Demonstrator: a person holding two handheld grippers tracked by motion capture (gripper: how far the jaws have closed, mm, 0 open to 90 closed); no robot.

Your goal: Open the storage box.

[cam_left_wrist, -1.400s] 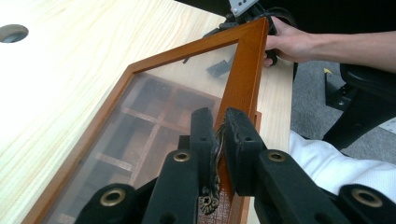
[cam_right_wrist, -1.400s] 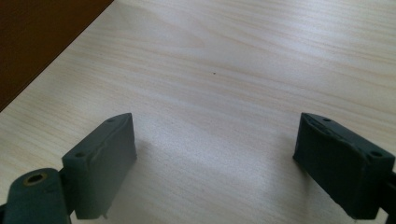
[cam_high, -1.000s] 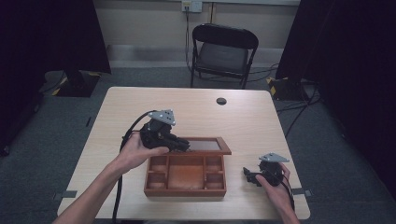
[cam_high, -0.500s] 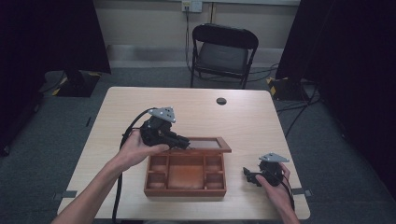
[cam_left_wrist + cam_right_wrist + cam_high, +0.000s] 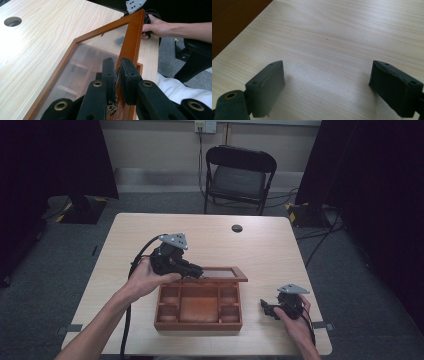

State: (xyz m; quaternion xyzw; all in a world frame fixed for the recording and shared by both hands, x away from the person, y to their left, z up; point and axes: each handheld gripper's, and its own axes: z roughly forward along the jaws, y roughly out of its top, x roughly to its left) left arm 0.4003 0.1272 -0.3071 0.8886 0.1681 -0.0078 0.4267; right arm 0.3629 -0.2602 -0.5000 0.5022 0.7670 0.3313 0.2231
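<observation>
A brown wooden box point(image 5: 198, 305) sits on the light wooden desk point(image 5: 280, 255), near the person's edge. It has a big middle space and small spaces on both sides. Its lid point(image 5: 222, 273) has a wooden frame and a see-through pane, and it is lifted up at the back of the box.

The left gripper point(image 5: 199, 270) is at the back left corner of the box, held in the person's left hand point(image 5: 145, 279). In the left gripper view its two black fingers point(image 5: 109, 72) are squeezed close together on the wooden frame of the lid point(image 5: 131, 37), with a small brass clasp point(image 5: 111, 105) showing between them. Through the pane you can see the small spaces of the box below.

The right gripper point(image 5: 265, 307) rests low on the desk, just to the right of the box, held in the person's right hand point(image 5: 295, 319). In the right gripper view its fingers point(image 5: 268, 86) are spread wide apart with nothing but bare desk between them. A dark brown side of the box point(image 5: 234, 17) shows in the top left corner there.

A round hole point(image 5: 237, 228) is in the desk near the far edge. A black folding chair point(image 5: 239, 175) stands on the floor behind the desk.
</observation>
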